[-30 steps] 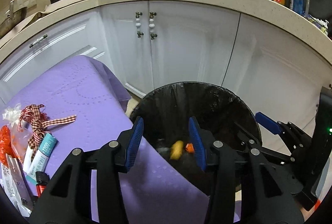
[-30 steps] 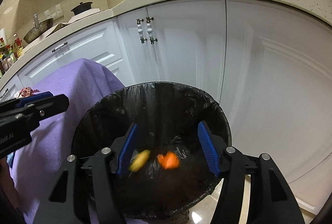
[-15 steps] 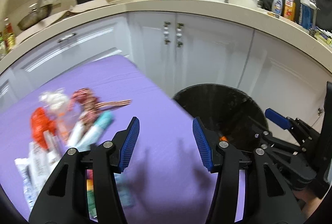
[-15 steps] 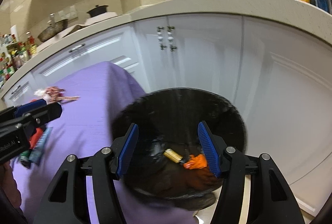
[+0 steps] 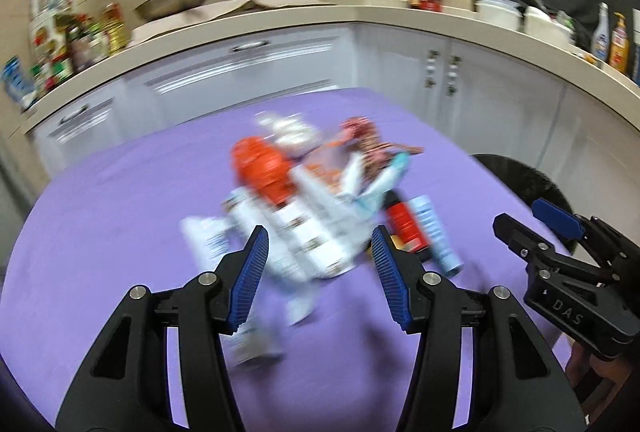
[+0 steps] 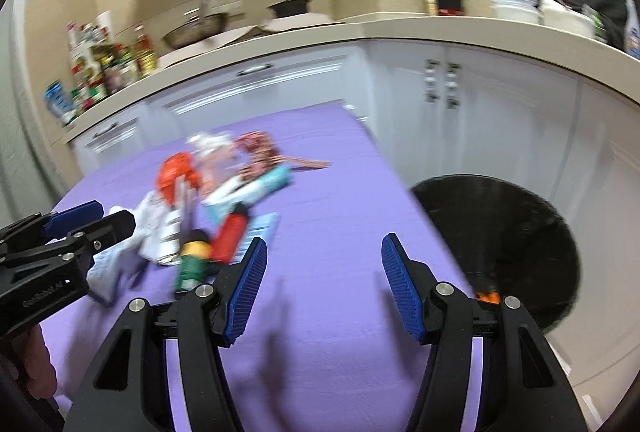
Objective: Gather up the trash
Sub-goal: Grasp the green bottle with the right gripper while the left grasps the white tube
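A blurred trash pile lies on the purple tablecloth (image 5: pixel 120 232): an orange-red wrapper (image 5: pixel 264 172), white packets (image 5: pixel 308 232), a red cylinder (image 5: pixel 404 222), a pale blue tube (image 5: pixel 434 232) and a checked ribbon (image 5: pixel 368 140). My left gripper (image 5: pixel 319 244) hangs open and empty just in front of the white packets. My right gripper (image 6: pixel 325 256) is open and empty over bare cloth, right of the pile, near a green can (image 6: pixel 194 264). The black-lined bin (image 6: pixel 500 224) stands beside the table's right edge, with an orange scrap (image 6: pixel 488 297) inside.
White cabinets (image 5: pixel 500 104) and a curved counter (image 5: pixel 360 12) with bottles, a wok and a pot run behind the table. Each view shows the other gripper: the right gripper (image 5: pixel 536 228) and the left gripper (image 6: pixel 94 220). A hand (image 6: pixel 36 372) shows at the lower left.
Both grippers have swung left from above the bin to above the table. The yellow and orange scraps that were falling between the fingers now lie in the bin. The pile has come into the centre.
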Tool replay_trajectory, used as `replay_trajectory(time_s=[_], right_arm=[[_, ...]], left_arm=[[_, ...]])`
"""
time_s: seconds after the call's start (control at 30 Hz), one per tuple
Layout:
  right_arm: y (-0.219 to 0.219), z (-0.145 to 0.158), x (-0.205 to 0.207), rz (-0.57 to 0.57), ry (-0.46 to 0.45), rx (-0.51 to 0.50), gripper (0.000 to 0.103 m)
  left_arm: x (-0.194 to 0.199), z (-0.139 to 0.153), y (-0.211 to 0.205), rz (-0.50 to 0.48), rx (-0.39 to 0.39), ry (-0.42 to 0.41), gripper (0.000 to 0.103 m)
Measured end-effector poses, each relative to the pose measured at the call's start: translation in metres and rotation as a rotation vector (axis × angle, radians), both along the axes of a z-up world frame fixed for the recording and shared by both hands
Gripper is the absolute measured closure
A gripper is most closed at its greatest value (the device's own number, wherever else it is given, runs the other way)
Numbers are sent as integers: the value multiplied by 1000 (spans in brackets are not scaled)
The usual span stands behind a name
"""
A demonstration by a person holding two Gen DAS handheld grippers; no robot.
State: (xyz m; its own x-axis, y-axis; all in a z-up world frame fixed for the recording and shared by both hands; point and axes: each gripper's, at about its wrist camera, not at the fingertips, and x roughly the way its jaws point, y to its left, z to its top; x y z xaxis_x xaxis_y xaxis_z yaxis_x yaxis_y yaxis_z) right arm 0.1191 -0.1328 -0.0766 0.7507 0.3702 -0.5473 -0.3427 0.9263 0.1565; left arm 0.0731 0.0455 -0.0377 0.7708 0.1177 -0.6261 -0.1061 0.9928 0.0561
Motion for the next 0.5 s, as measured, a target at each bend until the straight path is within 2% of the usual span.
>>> replay_trajectory(time_s=[0.27,0.5], right_arm=[[55,-8,-12,111,24,-48,47],[82,-18,-13,168,64,-93,60]], left_arm=[[-26,-14,46,88,-34,29,51],[-32,-21,59,108,-61,33,51]])
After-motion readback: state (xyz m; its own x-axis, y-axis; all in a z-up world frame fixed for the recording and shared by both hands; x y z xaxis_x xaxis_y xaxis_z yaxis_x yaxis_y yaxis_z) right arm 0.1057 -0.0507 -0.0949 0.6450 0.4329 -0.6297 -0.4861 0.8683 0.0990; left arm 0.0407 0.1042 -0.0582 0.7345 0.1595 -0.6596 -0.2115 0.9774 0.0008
